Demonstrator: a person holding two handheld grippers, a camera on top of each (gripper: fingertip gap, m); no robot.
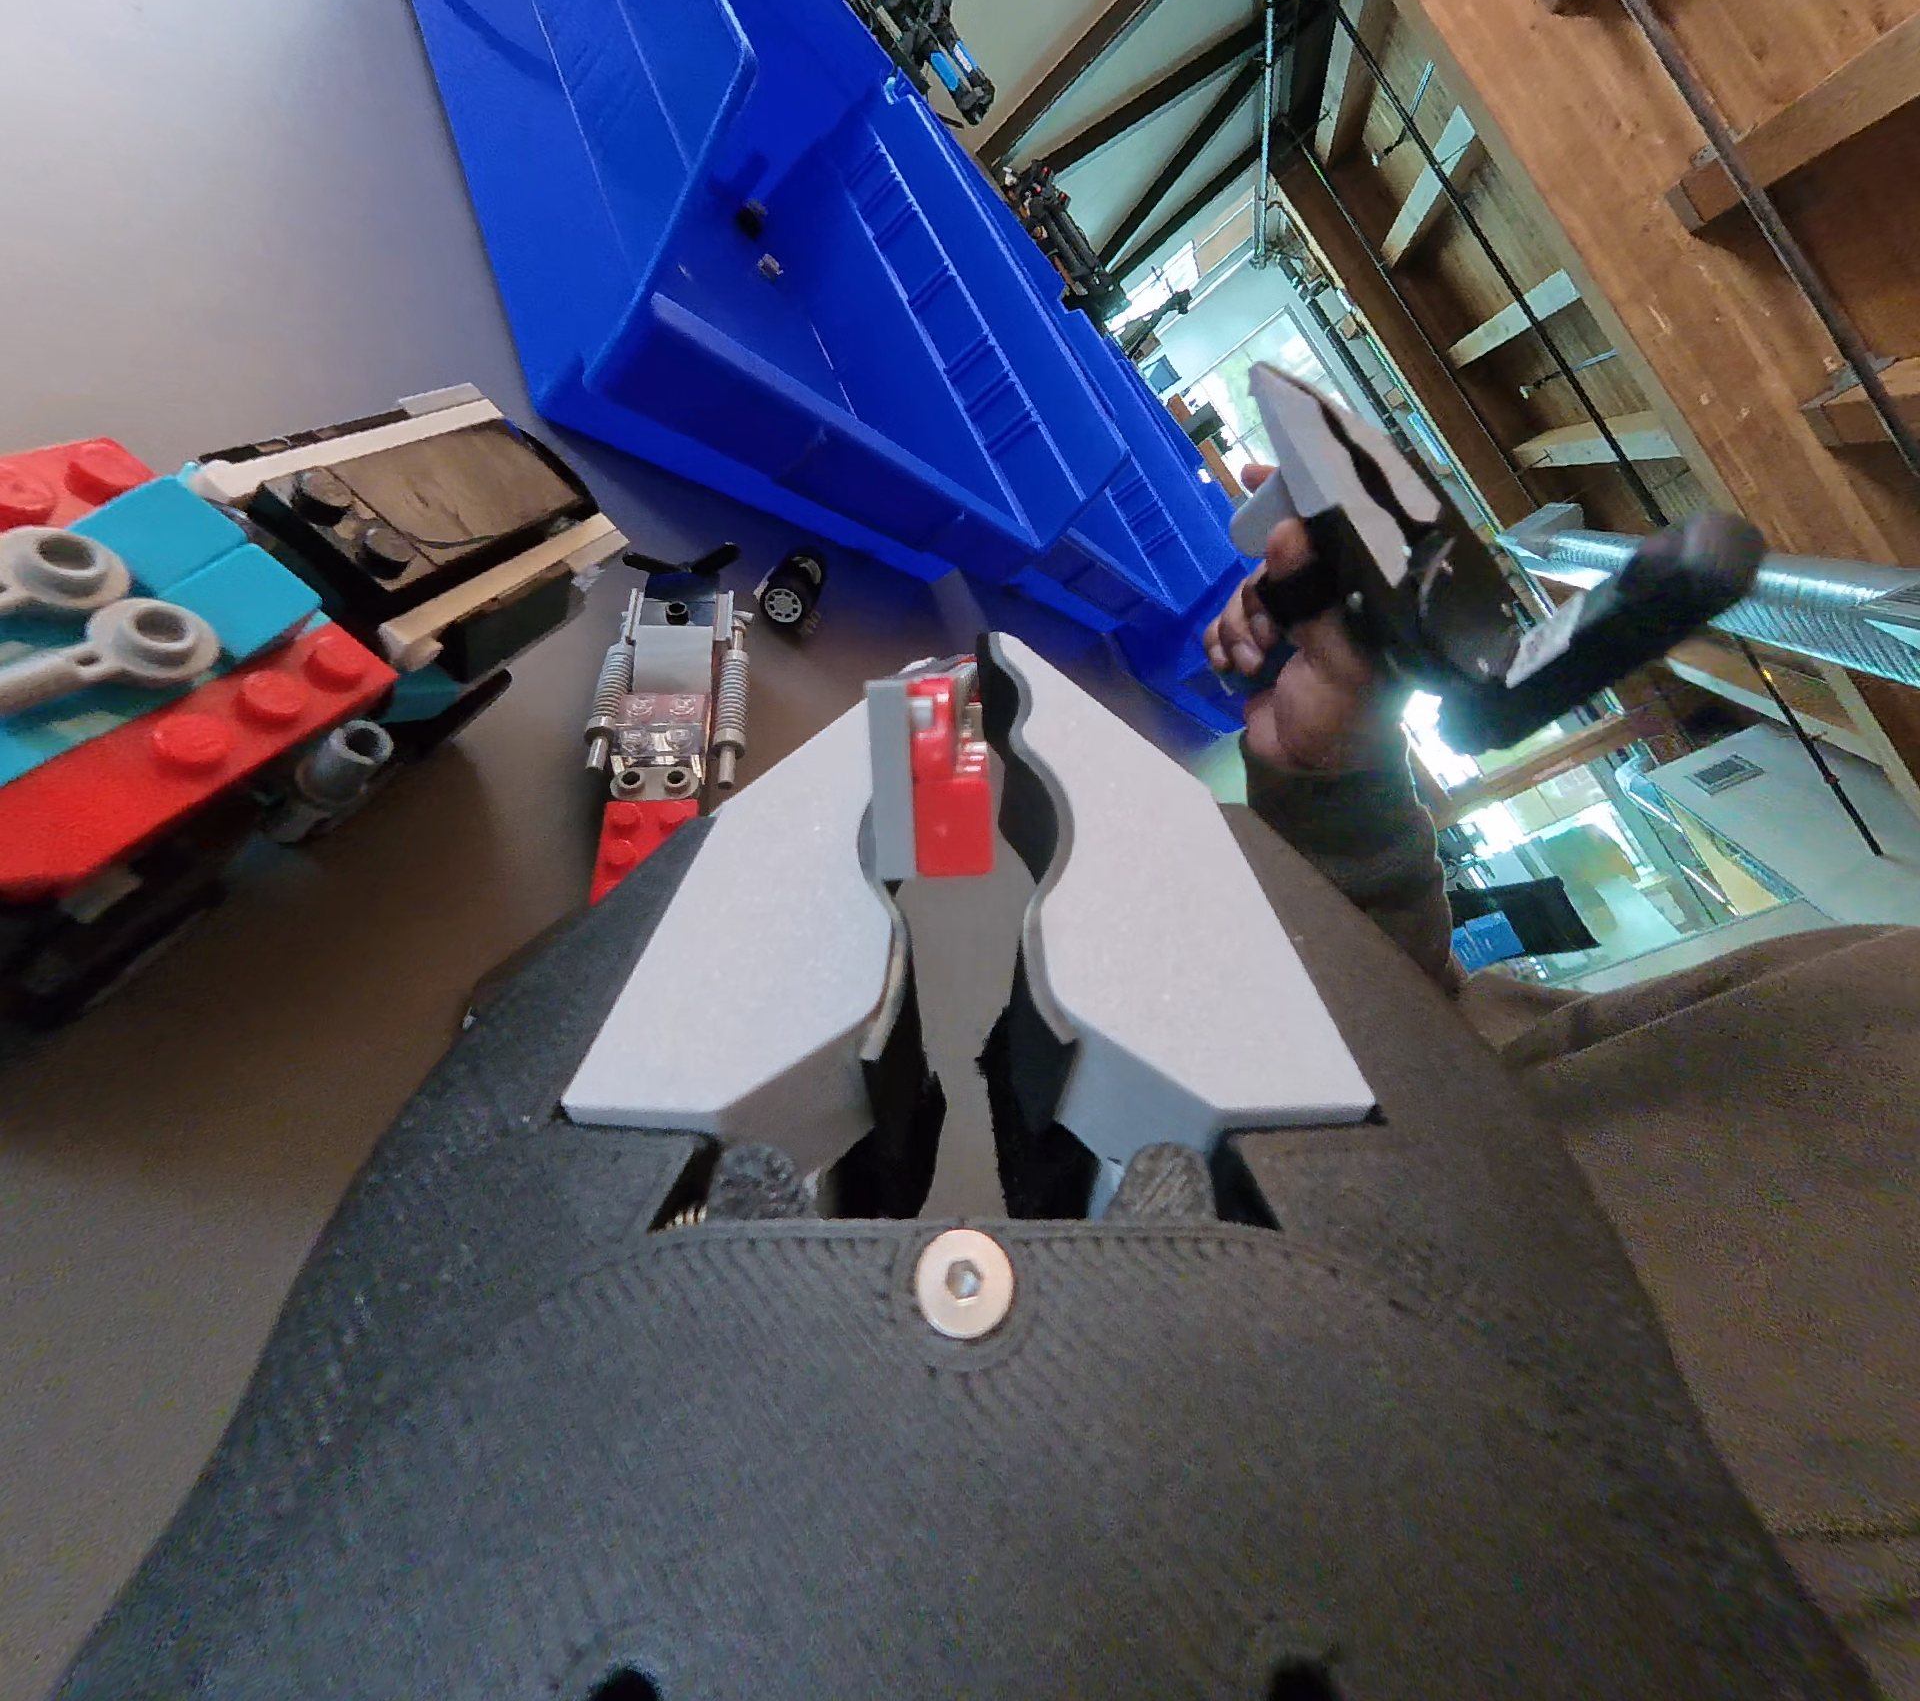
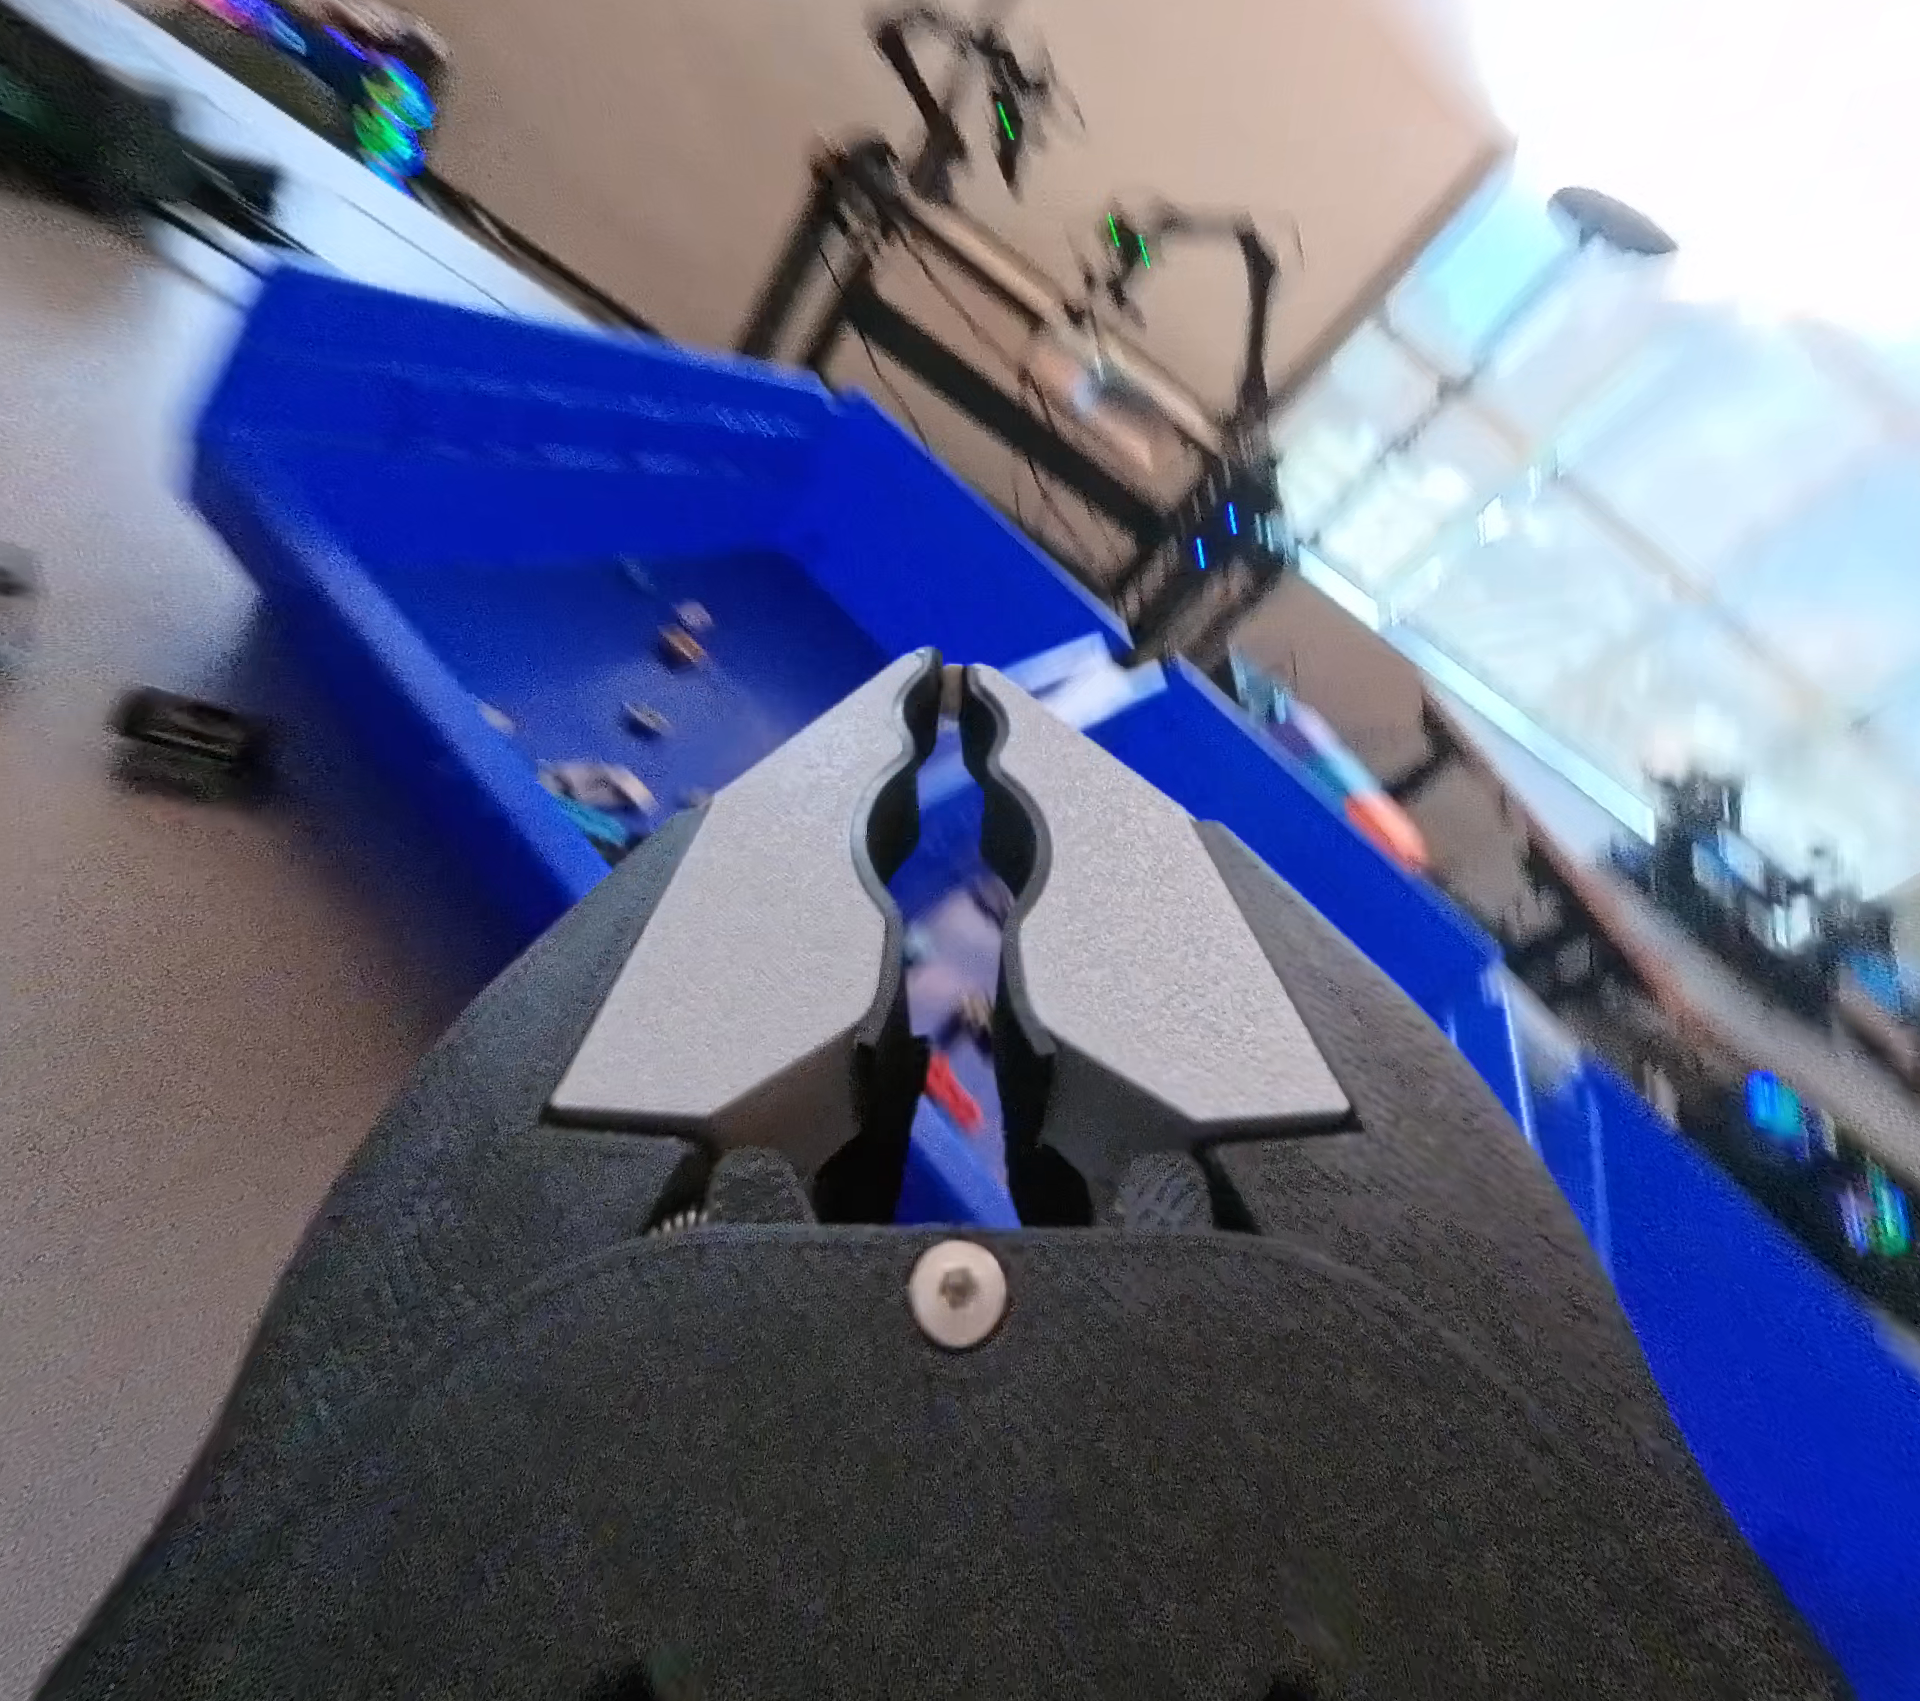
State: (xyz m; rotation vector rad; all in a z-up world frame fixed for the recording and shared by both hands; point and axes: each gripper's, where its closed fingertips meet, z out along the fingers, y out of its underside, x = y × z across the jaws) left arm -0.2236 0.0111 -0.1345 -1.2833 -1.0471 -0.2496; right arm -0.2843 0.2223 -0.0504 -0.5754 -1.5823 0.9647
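Clamping a small red and grey brick piece (image 1: pixel 935 768) between its pads, the left gripper (image 1: pixel 940 716) hangs over the table (image 1: pixel 312 1080), near the blue bins (image 1: pixel 727 217). Left of the piece lies a small spring-sided brick assembly (image 1: pixel 665 695); farther left, a red and teal brick model (image 1: pixel 187 643). The right gripper (image 2: pixel 951 680), over the blue bins, is closed to a sliver; blur hides whether anything is pinched.

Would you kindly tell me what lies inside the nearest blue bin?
Inside the blue bin, several small loose bricks lie scattered on its floor; the right gripper covers the near part.
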